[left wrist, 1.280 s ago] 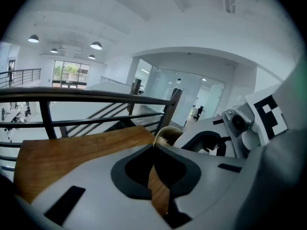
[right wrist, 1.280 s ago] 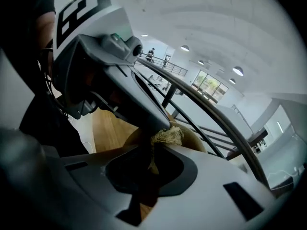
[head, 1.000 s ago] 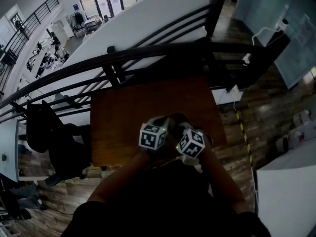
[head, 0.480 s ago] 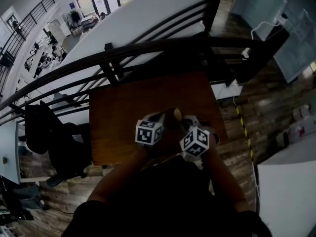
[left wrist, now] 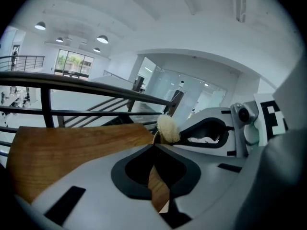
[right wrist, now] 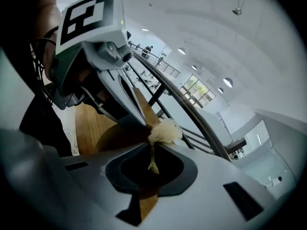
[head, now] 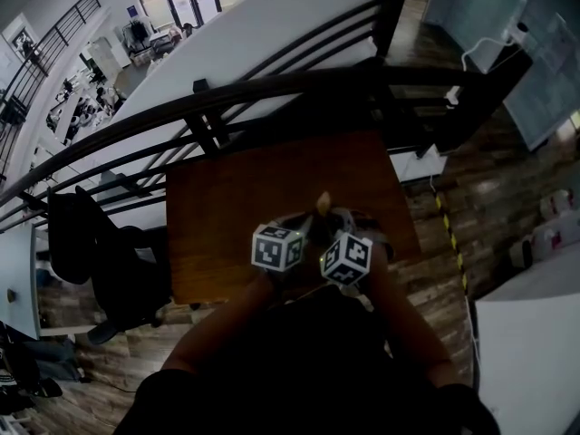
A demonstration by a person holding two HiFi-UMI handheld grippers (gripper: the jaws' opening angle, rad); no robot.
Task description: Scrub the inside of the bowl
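In the head view both grippers hang close together over the front of the brown wooden table (head: pixel 236 198). My right gripper (right wrist: pixel 152 145) is shut on the thin stem of a pale, fluffy scrubber (right wrist: pixel 164 132), whose tuft sticks up past the tips (head: pixel 322 204). My left gripper (left wrist: pixel 154 145) is shut, and its tips pinch a thin dark edge right beside the scrubber tuft (left wrist: pixel 168 128). That edge appears to be the rim of a dark bowl (right wrist: pixel 117 135), seen as a rounded brown shape under the left jaws. The bowl's inside is hidden.
A black metal railing (head: pixel 272 93) runs along the table's far edge, with a drop to a lower floor behind it. A dark chair (head: pixel 100 243) stands left of the table. The person's forearms (head: pixel 227 324) fill the near side.
The grippers have drawn a little closer together. The pale scrubber tuft has come up into view between them, and the dark round shape seen there a second ago is now covered.
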